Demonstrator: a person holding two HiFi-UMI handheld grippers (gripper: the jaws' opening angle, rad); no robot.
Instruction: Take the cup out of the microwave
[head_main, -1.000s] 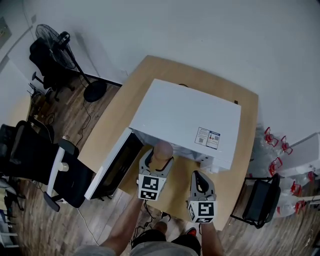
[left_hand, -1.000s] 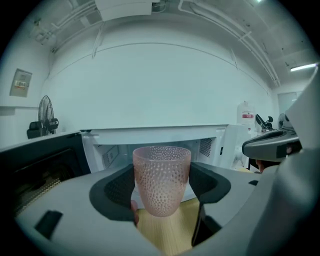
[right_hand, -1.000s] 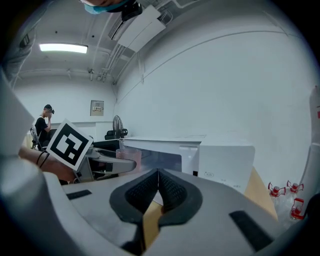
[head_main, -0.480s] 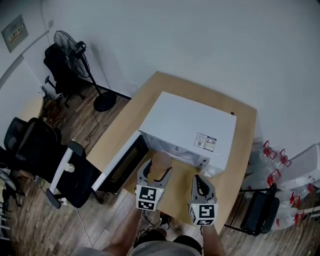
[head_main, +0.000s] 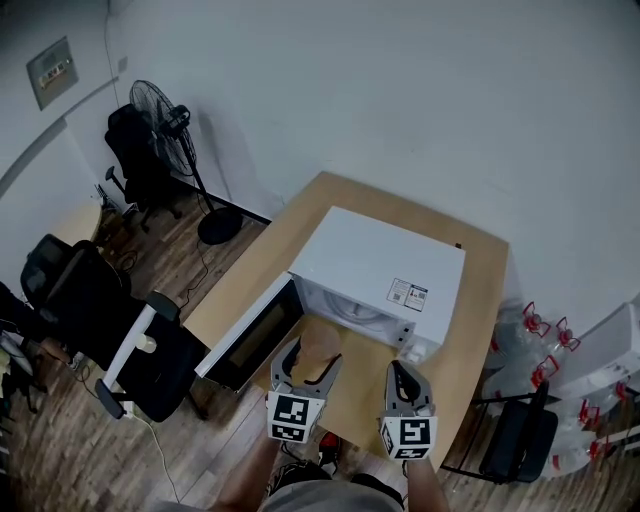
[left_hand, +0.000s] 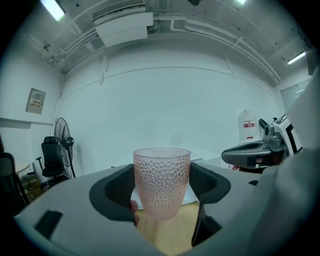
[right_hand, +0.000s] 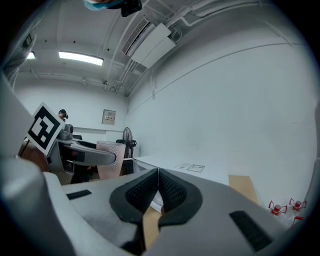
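Cup (left_hand: 161, 182) sits between the left gripper's (head_main: 308, 362) pads, pinched on both sides about mid-height; long axis upright, mouth up, no tilt visible in the left gripper view. In the head view the cup is at lower centre, just in front of the microwave (head_main: 375, 265) opening and over the table (head_main: 480, 290). It looks clear of the cavity, so the removal itself seems done. Door (head_main: 250, 335) hangs open at left of centre. Cannot tell whether the cup base touches the wood or hangs just above it. Right gripper (head_main: 399, 372): pads pressed together on nothing, beside the left one toward frame right, apart from the cup. Likely next: set-down by the left gripper alone, cup kept upright, with bare table just below and toward the lower edge.
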